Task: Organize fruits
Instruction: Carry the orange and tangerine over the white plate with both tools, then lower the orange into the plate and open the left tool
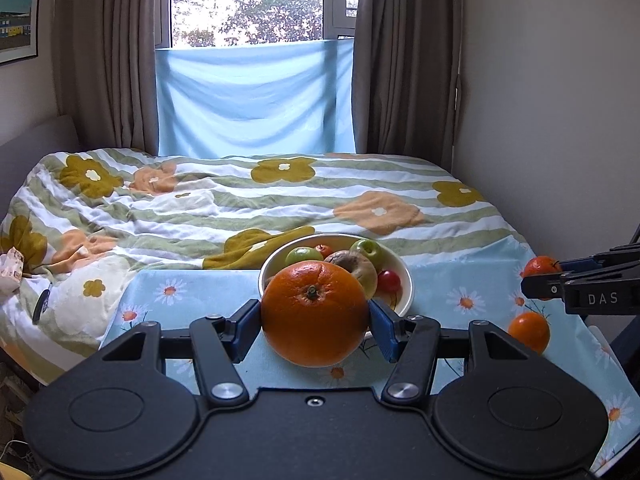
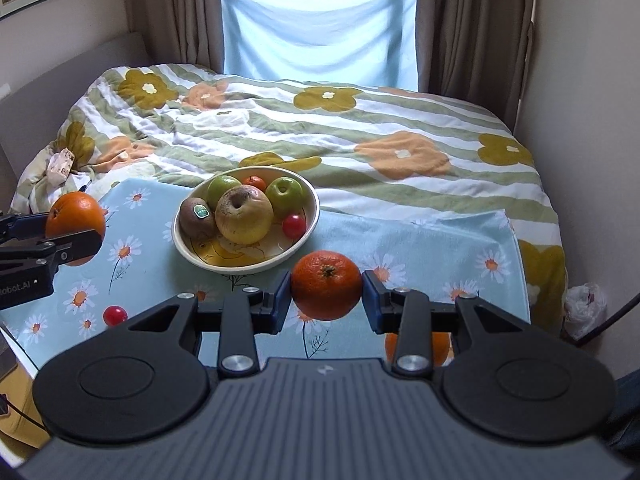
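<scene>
Fruit fills the white bowl (image 2: 308, 216) on the daisy-print cloth (image 2: 432, 240): green apples, a yellowish apple (image 2: 244, 220), a kiwi (image 2: 197, 218) and a cherry tomato. The left gripper (image 1: 315, 314) has its jaws closed against a large orange (image 1: 315, 314), held just in front of the bowl. The right gripper (image 2: 326, 292) has its jaws clamped on a smaller orange (image 2: 326, 292) near the bowl's right side; another orange (image 1: 529, 332) and a loose cherry tomato (image 2: 115, 315) lie on the cloth.

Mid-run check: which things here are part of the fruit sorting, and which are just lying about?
Job:
- large orange, in left gripper
- smaller orange, in right gripper
- bowl of fruit
- loose orange and cherry tomato on daisy cloth

Lying about:
- floral duvet
- white plastic bag
- framed picture
- curtains
</scene>
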Available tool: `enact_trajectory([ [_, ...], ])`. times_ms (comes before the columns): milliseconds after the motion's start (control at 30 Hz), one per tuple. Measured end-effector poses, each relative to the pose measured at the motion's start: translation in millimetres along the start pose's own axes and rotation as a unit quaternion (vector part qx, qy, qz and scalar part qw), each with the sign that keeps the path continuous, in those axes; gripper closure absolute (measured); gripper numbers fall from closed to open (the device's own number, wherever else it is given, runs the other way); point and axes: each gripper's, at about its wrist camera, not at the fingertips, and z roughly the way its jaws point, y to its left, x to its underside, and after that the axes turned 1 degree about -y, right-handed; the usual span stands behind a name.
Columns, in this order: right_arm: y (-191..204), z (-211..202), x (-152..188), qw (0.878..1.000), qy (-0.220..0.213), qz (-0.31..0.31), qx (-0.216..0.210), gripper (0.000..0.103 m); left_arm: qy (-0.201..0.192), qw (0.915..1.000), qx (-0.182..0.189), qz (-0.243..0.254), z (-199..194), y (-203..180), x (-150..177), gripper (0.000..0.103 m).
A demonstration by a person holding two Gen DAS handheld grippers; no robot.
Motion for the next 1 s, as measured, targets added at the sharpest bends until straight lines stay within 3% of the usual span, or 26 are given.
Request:
enact_trajectory([
  [267,-4,37,-19,1.0,0.005,-0.006,-0.018,0.05,0.01,0.9999,-0.006,0.003,41,-8,-13,0.041],
  [700,-3,108,-30,0.998,0.045,0.015,-0.028,0.05,0.062,0.9979,-0.006,0.017,124,-6,-5,0.041],
  [1000,-3,132,-31,0.998,0.062,0.022,-0.024,0.05,0.087,0.9956,-0.005,0.033,149,-7,5,0.04],
])
